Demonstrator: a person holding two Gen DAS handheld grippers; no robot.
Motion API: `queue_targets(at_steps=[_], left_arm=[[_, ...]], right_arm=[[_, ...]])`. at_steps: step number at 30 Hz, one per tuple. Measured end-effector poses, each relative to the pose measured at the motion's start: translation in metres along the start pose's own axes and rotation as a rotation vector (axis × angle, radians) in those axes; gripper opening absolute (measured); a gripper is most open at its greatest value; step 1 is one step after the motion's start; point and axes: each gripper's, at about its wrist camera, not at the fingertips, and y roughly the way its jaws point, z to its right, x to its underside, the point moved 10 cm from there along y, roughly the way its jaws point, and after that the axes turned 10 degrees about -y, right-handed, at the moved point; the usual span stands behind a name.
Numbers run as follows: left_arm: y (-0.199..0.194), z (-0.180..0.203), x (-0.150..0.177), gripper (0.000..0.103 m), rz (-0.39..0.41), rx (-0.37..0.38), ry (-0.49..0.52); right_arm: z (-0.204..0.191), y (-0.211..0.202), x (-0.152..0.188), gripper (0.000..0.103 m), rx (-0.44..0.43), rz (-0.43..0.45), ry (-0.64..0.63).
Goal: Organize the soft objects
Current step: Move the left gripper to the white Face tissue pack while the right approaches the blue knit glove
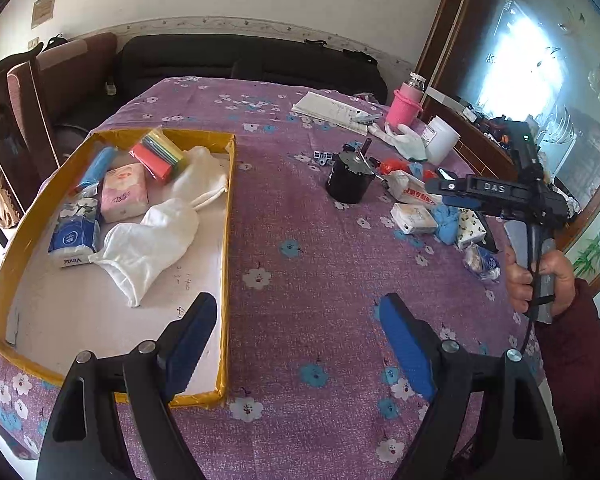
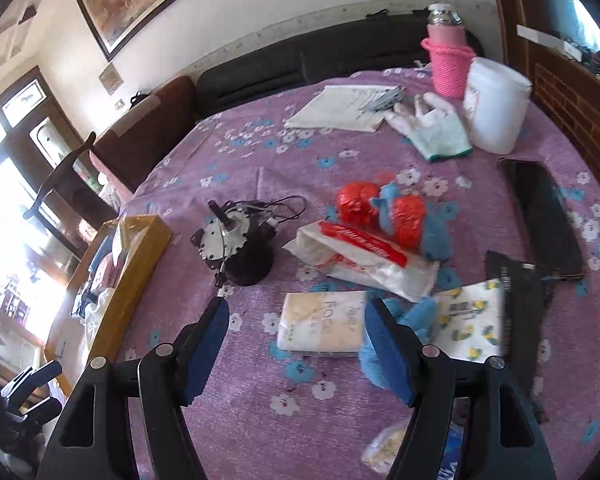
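Note:
A yellow-rimmed cardboard box (image 1: 227, 216) on the left holds tissue packs (image 1: 123, 192), white cloth bags (image 1: 148, 248) and a coloured sponge pack (image 1: 160, 156). My left gripper (image 1: 298, 312) hangs open over the box's right wall and the tablecloth, holding nothing. To the right, my right gripper (image 1: 446, 192) (image 2: 298, 312) is open above a pile of loose soft things. These are a cream tissue pack (image 2: 320, 326) just past its fingertips, a blue cloth (image 2: 420, 316), a lemon-print tissue pack (image 2: 472, 320), a white bag with a red stripe (image 2: 364, 256) and red balls (image 2: 356, 204).
A black motor with wires (image 2: 240, 244) stands between the box and the pile. Farther back lie a white glove (image 2: 432, 128), papers (image 2: 340, 108), a white jar (image 2: 496, 104) and a pink bottle (image 2: 448, 64). A black flat case (image 2: 540, 216) lies at the right. Chairs and a sofa ring the table.

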Motion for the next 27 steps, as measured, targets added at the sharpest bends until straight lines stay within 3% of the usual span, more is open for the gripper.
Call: queue_targets(at_steps=[2, 7, 10, 12, 16, 17, 19, 22, 23, 27], left_arm=[[-0.002, -0.002, 0.001, 0.083, 0.002, -0.009, -0.005], [-0.001, -0.012, 0.003, 0.083, -0.007, -0.026, -0.041], [0.0, -0.015, 0.003, 0.083, -0.012, -0.03, -0.048], [0.0, -0.013, 0.003, 0.083, -0.015, -0.027, -0.043], [0.005, -0.004, 0.006, 0.083, -0.026, -0.014, -0.026], [0.005, -0.001, 0.007, 0.083, -0.031, -0.008, -0.017], [0.008, 0.005, 0.011, 0.083, -0.04, -0.004, 0.01], [0.014, 0.012, 0.013, 0.083, -0.051, 0.007, 0.018], [0.017, 0.015, 0.014, 0.083, -0.055, 0.015, 0.014], [0.027, 0.021, 0.023, 0.083, -0.089, 0.032, -0.001]], right_arm=[[-0.006, 0.019, -0.003, 0.075, 0.003, -0.035, -0.028], [0.002, 0.061, 0.002, 0.074, 0.151, -0.147, -0.123], [-0.002, 0.066, 0.005, 0.074, 0.193, -0.157, -0.16], [-0.023, 0.06, 0.01, 0.072, 0.065, -0.147, -0.15], [-0.093, 0.038, 0.031, 0.072, -0.282, -0.175, -0.22], [-0.101, 0.025, 0.031, 0.072, -0.332, -0.147, -0.228], [-0.092, -0.008, 0.017, 0.072, -0.286, -0.028, -0.232], [-0.043, -0.031, 0.002, 0.073, -0.017, 0.039, -0.222], [-0.029, -0.03, 0.001, 0.073, 0.028, 0.029, -0.208], [-0.006, 0.006, 0.007, 0.073, 0.041, -0.079, -0.171]])
